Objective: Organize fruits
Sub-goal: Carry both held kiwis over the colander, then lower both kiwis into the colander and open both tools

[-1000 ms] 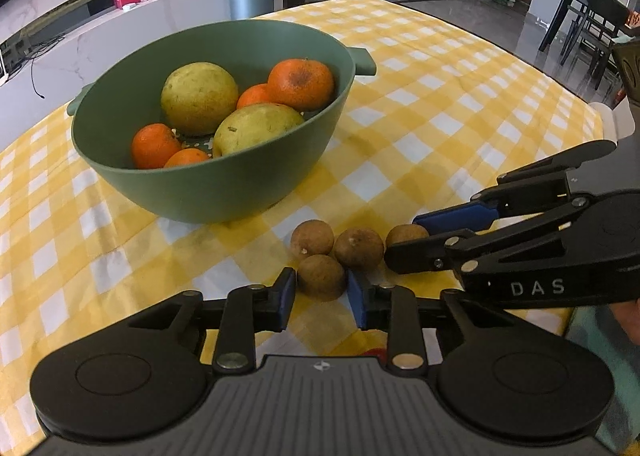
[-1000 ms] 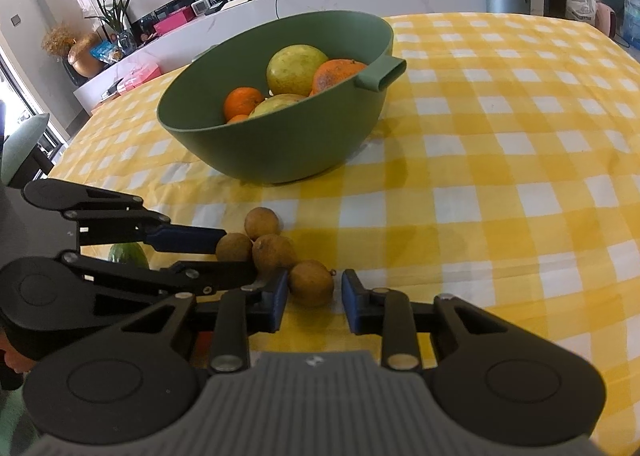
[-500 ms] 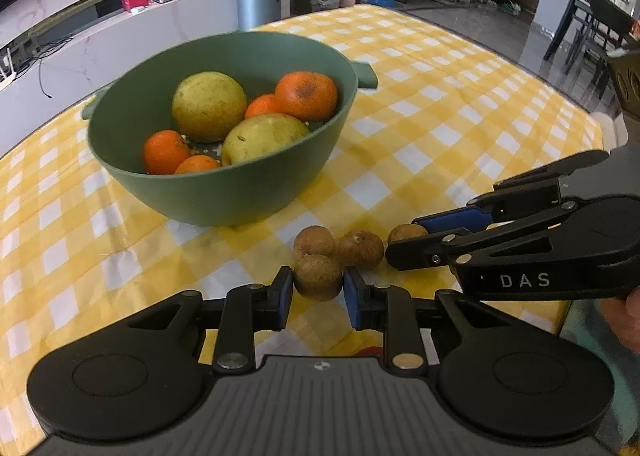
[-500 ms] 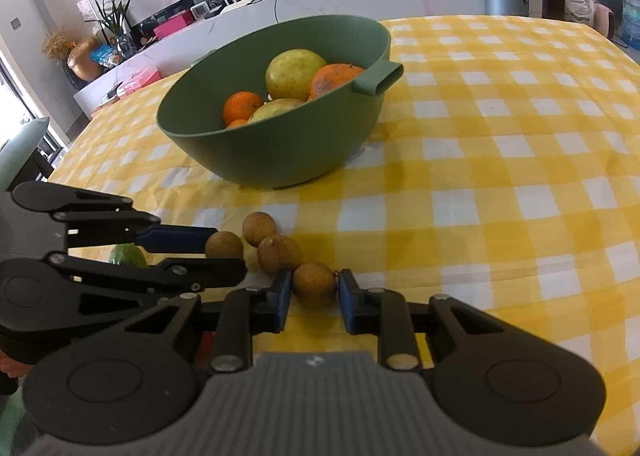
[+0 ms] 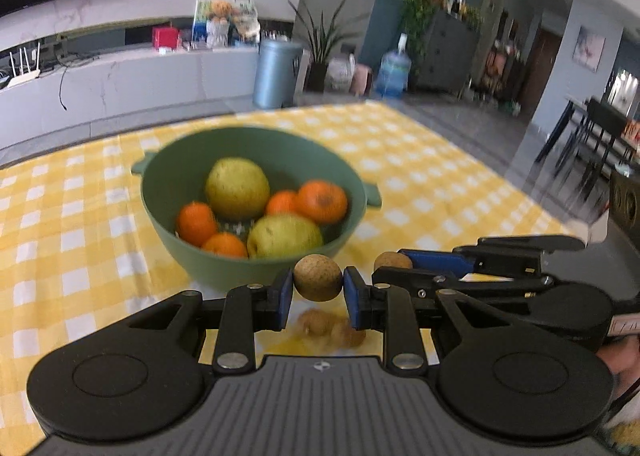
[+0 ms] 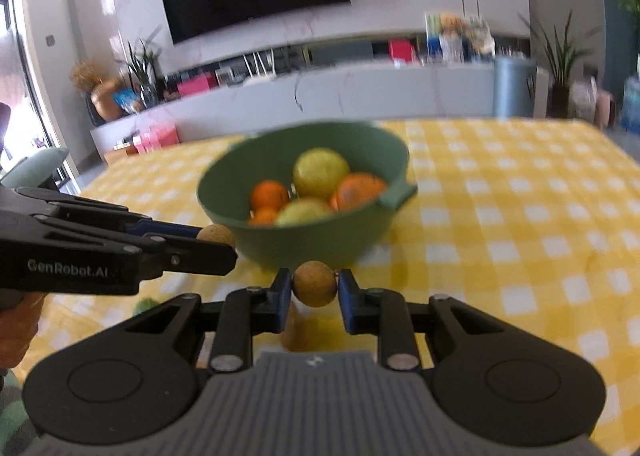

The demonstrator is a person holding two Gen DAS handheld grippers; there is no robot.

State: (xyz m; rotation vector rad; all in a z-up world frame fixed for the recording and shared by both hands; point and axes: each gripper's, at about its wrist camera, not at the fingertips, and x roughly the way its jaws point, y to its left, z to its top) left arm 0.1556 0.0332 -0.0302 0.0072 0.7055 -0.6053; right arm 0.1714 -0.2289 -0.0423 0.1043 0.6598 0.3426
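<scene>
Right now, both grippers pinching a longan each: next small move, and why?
Probably carry both forward over the green bowl. The left gripper and right gripper each clamp a brown longan clear of the cloth, short of the rim; two more remain below.

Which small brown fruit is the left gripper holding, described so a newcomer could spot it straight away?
Start at the green bowl of oranges and pears on the yellow checked tablecloth. Just in front of its near wall, the left gripper pinches a small round brown fruit between blue pads. Unlike the two loose brown fruits lying on the cloth beneath it, this one is lifted clear.
</scene>
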